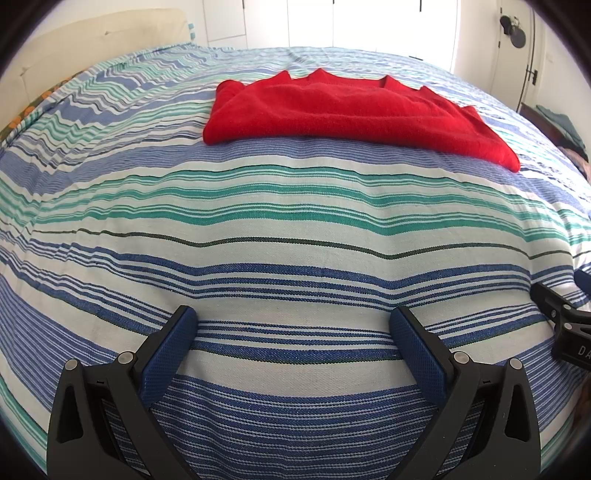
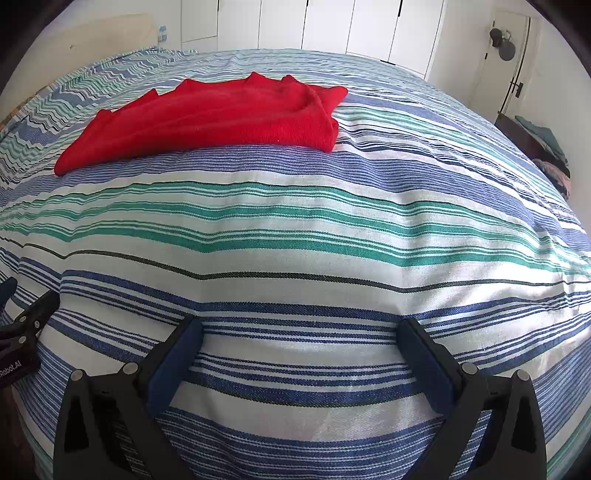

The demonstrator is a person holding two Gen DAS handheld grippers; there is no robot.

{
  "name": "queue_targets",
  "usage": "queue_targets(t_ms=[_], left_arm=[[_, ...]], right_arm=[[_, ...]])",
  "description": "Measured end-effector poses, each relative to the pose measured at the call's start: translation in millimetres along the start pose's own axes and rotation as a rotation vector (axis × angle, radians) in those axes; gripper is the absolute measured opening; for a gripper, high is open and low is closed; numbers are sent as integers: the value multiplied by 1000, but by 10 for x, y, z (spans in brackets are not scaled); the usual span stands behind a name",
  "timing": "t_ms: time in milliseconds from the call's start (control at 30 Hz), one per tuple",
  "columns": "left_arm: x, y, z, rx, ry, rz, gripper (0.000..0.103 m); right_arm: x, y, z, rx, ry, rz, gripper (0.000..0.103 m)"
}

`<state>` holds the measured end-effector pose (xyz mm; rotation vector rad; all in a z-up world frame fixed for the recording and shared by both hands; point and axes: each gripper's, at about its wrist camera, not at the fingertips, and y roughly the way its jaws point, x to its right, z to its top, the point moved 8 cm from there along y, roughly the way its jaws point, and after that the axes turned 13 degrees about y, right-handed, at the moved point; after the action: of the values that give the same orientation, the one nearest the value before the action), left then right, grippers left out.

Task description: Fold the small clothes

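Note:
A red knitted garment (image 1: pixel 343 110) lies folded flat on the striped bedspread (image 1: pixel 295 221), far ahead of both grippers. In the right wrist view the red garment (image 2: pixel 214 118) sits up and to the left. My left gripper (image 1: pixel 293 321) is open, low over the bedspread near the front edge, with nothing between its blue pads (image 1: pixel 173 350). My right gripper (image 2: pixel 299 334) is open too, also over bare bedspread (image 2: pixel 332 240). Each gripper shows at the edge of the other's view: the right gripper (image 1: pixel 569 321) and the left gripper (image 2: pixel 26 332).
White wardrobe doors (image 2: pixel 314 26) stand behind the bed. A beige headboard (image 1: pixel 92 48) is at the far left. A door with a hanging dark object (image 1: pixel 517 33) is at the right, and a low dark surface with piled clothes (image 2: pixel 546 147) is beside the bed.

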<state>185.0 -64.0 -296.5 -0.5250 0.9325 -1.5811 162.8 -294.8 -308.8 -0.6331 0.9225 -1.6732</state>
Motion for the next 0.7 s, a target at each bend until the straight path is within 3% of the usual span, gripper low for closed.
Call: queue_targets(t_ms=[100, 200, 233, 300, 400, 467, 567, 700], left_arm=[[-28, -22, 21, -36, -8, -25, 102], [-114, -86, 111, -150, -25, -170, 101], [-202, -120, 197, -161, -61, -229, 101], [-498, -182, 493, -104, -175, -299, 101], [-1099, -49, 1061, -29, -345, -276, 101], [-1346, 218, 1392, -23, -403, -280, 101], [-1423, 805, 1651, -106, -382, -304, 101], [-1400, 1417, 1664, -215, -320, -187, 96]], right_arm=[[7, -8, 9, -3, 6, 7, 103], [18, -9, 23, -10, 11, 16, 103], [21, -9, 27, -11, 12, 19, 103], [26, -9, 31, -10, 14, 25, 103], [27, -10, 38, -6, 14, 29, 103], [25, -9, 40, -7, 14, 31, 103], [24, -4, 43, -8, 14, 33, 103], [15, 1, 41, -7, 16, 35, 103]])
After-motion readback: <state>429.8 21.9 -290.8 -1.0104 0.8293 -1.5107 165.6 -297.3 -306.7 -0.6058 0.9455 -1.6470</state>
